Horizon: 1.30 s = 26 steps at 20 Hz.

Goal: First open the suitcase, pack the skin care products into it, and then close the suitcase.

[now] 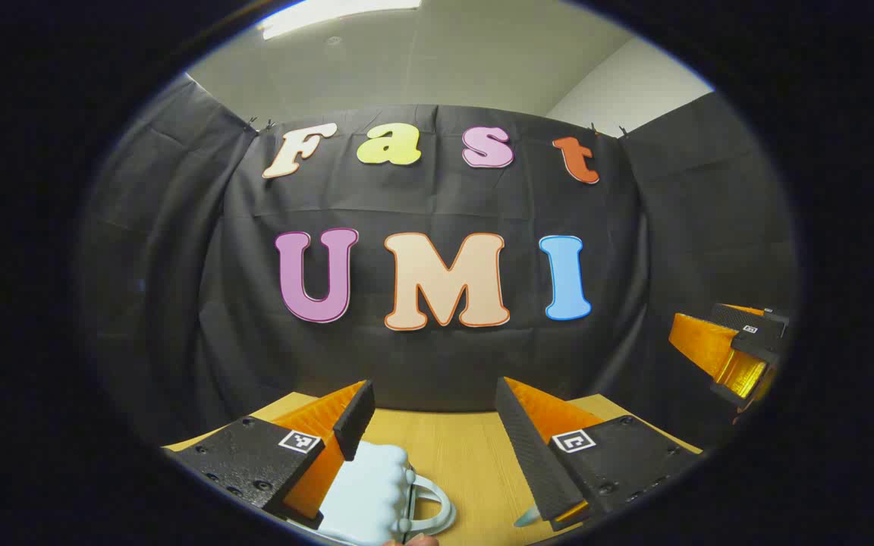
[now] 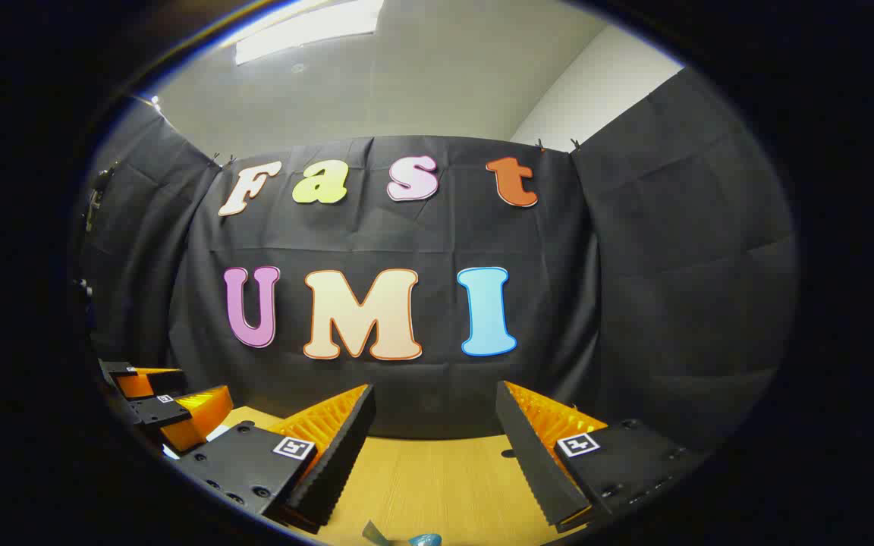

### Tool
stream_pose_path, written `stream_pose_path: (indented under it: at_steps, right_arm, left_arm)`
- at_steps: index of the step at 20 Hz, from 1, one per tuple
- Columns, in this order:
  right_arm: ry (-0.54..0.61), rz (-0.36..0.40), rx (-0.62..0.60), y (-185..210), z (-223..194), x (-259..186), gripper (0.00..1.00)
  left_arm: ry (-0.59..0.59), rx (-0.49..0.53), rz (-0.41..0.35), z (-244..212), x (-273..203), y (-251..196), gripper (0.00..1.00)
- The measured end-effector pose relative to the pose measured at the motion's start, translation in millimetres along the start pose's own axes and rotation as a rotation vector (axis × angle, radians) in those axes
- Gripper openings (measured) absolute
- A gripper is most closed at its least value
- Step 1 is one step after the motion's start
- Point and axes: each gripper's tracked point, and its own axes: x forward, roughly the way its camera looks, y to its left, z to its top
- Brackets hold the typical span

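In the left gripper view my left gripper (image 1: 433, 413) stands open above the wooden table (image 1: 467, 447), nothing between its fingers. Low at the bottom edge, just under and inside its left finger, lies a pale blue ribbed case with a loop handle (image 1: 373, 489), apparently the small suitcase; most of it is cut off. A small teal tip (image 1: 526, 519) peeks out beside the right finger. My right gripper (image 2: 435, 413) is open too and holds nothing. A teal-blue skin care item (image 2: 423, 539) barely shows at the bottom edge below it.
The black cloth wall closes off the table's far edge straight ahead in both views. The right gripper (image 1: 737, 353) hangs at the far right of the left gripper view; the left gripper (image 2: 171, 406) sits at the far left of the right gripper view. Bare tabletop (image 2: 444, 478) lies between the fingers.
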Motion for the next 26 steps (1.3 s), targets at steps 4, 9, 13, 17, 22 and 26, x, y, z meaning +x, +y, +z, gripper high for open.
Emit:
stream_pose_path:
  at_steps: [4, 9, 13, 17, 22, 26]
  right_arm:
    - [0.005, 0.000, 0.014, -3, -3, 3, 1.00]
    - [0.039, -0.008, 0.011, -9, -16, 4, 1.00]
    - [0.050, -0.032, -0.006, -21, -20, 3, 1.00]
    - [0.078, -0.067, -0.024, -36, -30, 3, 0.99]
    - [0.133, -0.096, -0.042, -49, -45, 5, 1.00]
    - [0.147, -0.108, -0.057, -56, -51, 4, 1.00]
  left_arm:
    - [0.002, 0.016, 0.002, -2, 0, 0, 0.94]
    - [0.160, 0.007, -0.038, -57, 13, -8, 0.95]
    - [0.307, -0.019, -0.044, -106, 22, -10, 0.95]
    - [0.428, -0.009, -0.051, -151, 28, -10, 0.95]
    - [0.597, -0.088, -0.070, -202, 27, -24, 0.95]
    - [0.689, -0.082, -0.045, -231, 26, -23, 0.96]
